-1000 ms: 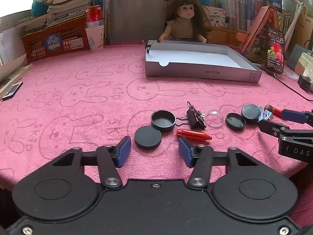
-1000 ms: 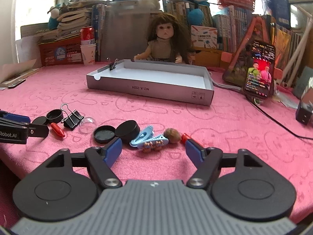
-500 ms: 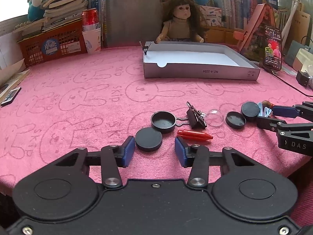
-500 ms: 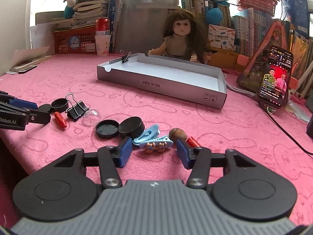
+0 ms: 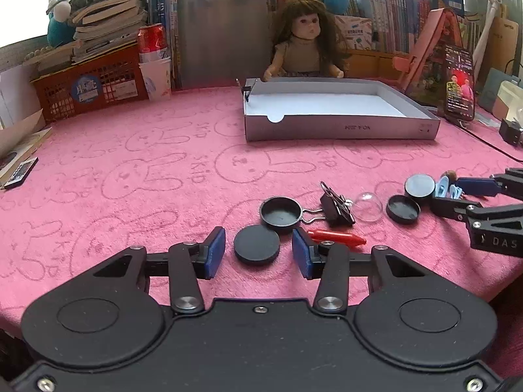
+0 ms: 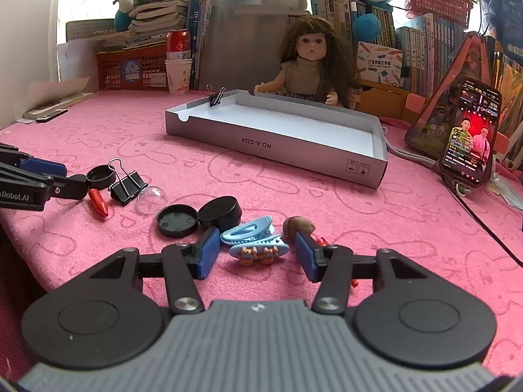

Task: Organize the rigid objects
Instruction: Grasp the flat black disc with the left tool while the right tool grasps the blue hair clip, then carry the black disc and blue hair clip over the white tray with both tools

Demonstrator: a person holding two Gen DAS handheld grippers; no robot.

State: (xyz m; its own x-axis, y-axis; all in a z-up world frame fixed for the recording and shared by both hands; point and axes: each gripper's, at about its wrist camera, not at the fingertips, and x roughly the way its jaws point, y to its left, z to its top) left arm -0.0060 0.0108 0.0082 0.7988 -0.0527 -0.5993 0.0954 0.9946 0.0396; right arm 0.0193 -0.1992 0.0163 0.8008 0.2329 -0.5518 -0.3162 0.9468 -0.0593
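Seen from the left wrist, the left gripper [image 5: 258, 253] stood wide open with a flat black cap [image 5: 257, 244] lying on the pink cloth [image 5: 130, 170] between its blue pads but gripped by neither; just ahead lay an upturned black lid [image 5: 280, 214], a black binder clip [image 5: 336, 205] and a red crayon-like stick [image 5: 336, 236] off its right finger, while the grey tray [image 5: 340, 127] sat well ahead, holding none of the loose pieces (only a small clip on its rim). From the right wrist, the right gripper [image 6: 256, 253] was likewise spread wide around a blue hair clip [image 6: 258, 250], not yet closed on it, with a second blue clip [image 6: 247, 231], two black caps [image 6: 193, 216], a brown nut-like piece [image 6: 298, 225] and a clear dome [image 6: 151, 197] close ahead. The sorting appeared barely begun: every loose object remained outside the tray.
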